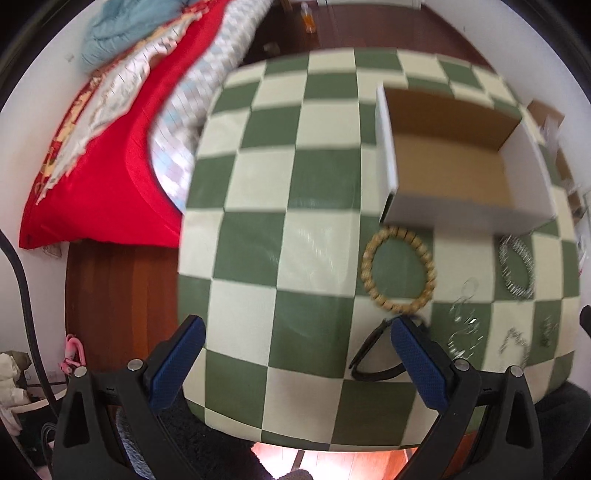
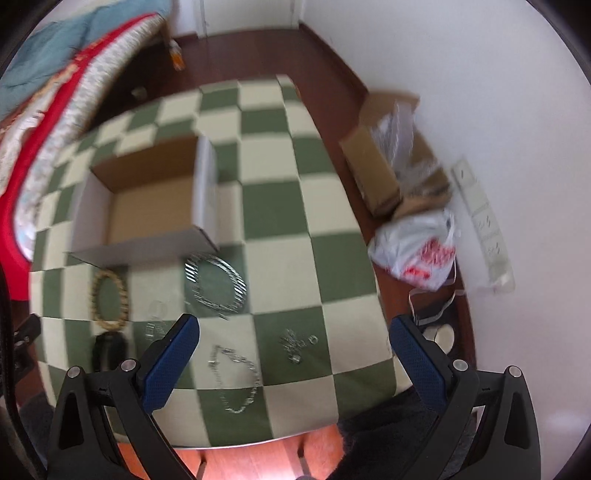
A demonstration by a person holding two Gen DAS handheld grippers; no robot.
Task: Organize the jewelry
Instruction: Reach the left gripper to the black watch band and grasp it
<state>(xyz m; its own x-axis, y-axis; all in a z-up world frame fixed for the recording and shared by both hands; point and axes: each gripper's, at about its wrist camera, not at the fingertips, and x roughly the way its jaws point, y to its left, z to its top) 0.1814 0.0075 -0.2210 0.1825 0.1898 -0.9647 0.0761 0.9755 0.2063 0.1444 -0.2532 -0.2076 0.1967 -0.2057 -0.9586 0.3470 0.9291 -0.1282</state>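
Note:
An open cardboard box (image 1: pixel 454 177) (image 2: pixel 147 206) with white outer walls stands on the green-and-cream checkered table (image 1: pixel 280 229) (image 2: pixel 280 206). In front of it lie a wooden bead bracelet (image 1: pixel 399 271) (image 2: pixel 110 299), a silver link bracelet (image 1: pixel 517 267) (image 2: pixel 216 284), a black band (image 1: pixel 373 354) (image 2: pixel 107 349), a thin silver chain (image 2: pixel 236 380) (image 1: pixel 515 347), clear earrings (image 1: pixel 463 325) and small silver pieces (image 2: pixel 295 345). My left gripper (image 1: pixel 295 332) is open above the table's near part, left of the bracelets. My right gripper (image 2: pixel 291 328) is open above the chain and small pieces.
A bed with a red cover (image 1: pixel 110 155) and a blue blanket (image 1: pixel 125 33) stands left of the table. On the floor to the right are a cardboard box (image 2: pixel 376 158), a white plastic bag (image 2: pixel 417 251) and a power strip (image 2: pixel 484 225).

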